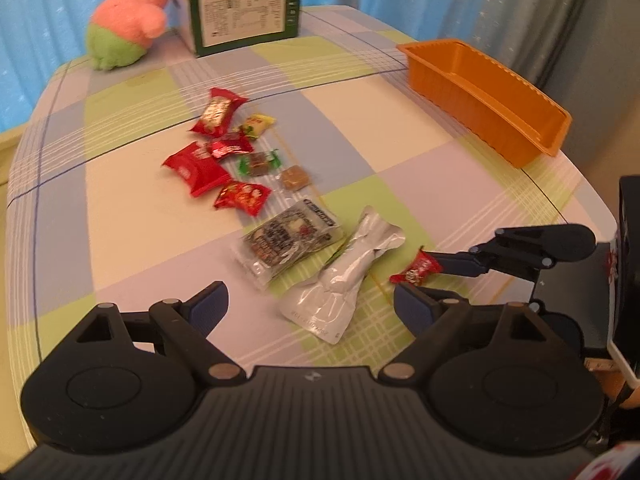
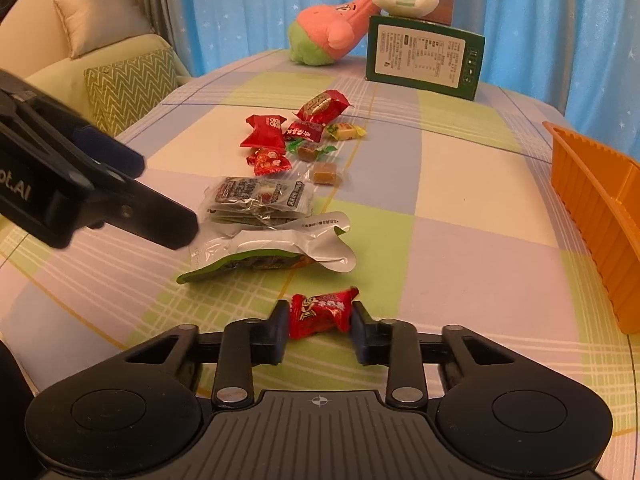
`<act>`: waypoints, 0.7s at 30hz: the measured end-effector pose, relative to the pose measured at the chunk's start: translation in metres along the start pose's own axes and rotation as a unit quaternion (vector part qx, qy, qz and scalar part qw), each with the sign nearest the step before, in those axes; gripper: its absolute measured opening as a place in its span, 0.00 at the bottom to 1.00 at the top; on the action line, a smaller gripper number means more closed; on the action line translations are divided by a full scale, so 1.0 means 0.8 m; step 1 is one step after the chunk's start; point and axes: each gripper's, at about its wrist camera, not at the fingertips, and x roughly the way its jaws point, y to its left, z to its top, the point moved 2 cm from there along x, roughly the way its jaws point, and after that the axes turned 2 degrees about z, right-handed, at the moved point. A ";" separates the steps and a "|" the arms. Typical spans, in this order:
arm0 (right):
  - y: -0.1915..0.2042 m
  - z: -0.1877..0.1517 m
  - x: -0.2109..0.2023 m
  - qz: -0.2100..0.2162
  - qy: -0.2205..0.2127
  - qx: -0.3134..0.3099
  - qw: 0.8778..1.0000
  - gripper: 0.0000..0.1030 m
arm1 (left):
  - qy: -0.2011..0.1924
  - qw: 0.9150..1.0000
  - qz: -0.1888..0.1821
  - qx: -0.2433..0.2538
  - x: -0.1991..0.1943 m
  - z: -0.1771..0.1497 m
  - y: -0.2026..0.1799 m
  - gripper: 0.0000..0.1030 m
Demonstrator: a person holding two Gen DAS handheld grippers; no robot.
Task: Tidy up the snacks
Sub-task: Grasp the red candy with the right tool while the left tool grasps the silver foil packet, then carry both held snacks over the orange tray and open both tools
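Two views split the scene: only the right wrist view shows the right gripper (image 2: 320, 322) pinching a red candy (image 2: 322, 314) on the near tablecloth (image 2: 460, 208); the left wrist view shows the left gripper (image 1: 308, 304) gaping empty above a silver pouch (image 1: 344, 276) and the whole orange tray (image 1: 486, 100) far right.

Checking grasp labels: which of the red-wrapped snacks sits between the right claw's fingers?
The small red twist-wrapped candy nearest the camera, alone beside the silver foil pouch; the other red packets lie clustered farther up the table.
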 end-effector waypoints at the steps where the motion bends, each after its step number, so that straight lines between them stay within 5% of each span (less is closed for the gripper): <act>1: -0.002 0.000 -0.001 0.000 0.000 0.001 1.000 0.24 | 0.000 1.000 -0.003 0.009 0.003 0.001 -0.003 0.84; 13: -0.057 -0.003 -0.035 -0.036 -0.014 0.061 0.997 0.23 | 0.015 0.990 -0.034 0.134 0.048 0.008 -0.041 0.58; 21: -0.080 -0.010 -0.047 -0.050 -0.017 0.088 0.995 0.23 | 0.037 0.983 -0.014 0.178 0.079 0.016 -0.055 0.41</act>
